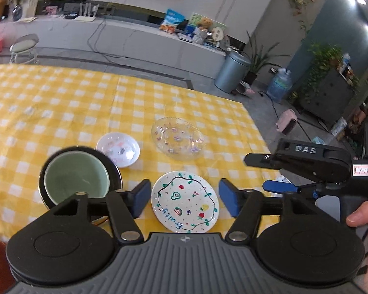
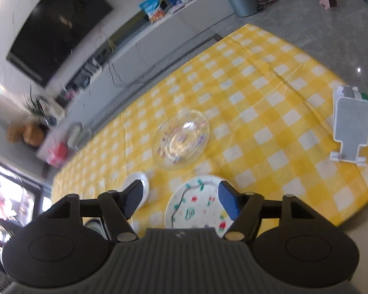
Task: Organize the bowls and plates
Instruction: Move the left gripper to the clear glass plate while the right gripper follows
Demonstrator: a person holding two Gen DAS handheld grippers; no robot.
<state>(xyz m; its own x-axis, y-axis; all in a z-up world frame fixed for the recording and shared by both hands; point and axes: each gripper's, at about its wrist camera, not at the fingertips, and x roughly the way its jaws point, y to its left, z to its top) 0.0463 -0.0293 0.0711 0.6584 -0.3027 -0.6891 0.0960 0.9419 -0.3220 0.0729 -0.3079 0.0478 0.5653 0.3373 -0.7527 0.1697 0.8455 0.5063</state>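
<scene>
A white plate with painted fruits [image 1: 185,202] lies near the table's front edge, between the fingers of my open, empty left gripper [image 1: 185,197]. A clear glass plate [image 1: 177,138] lies beyond it, a small white patterned bowl [image 1: 118,152] to the left, and a green bowl nested in a dark bowl [image 1: 77,181] at the near left. My right gripper [image 1: 269,171] shows at the right of the left wrist view. In the right wrist view my right gripper [image 2: 181,202] is open and empty above the fruit plate [image 2: 196,208], with the glass plate [image 2: 181,139] ahead and the white bowl [image 2: 137,178] at left.
The table wears a yellow checked cloth [image 1: 61,103]. A white and grey phone stand [image 2: 350,129] stands on the table's right side. Beyond the table are a grey bin [image 1: 233,71], a stool [image 1: 24,46] and a long white cabinet.
</scene>
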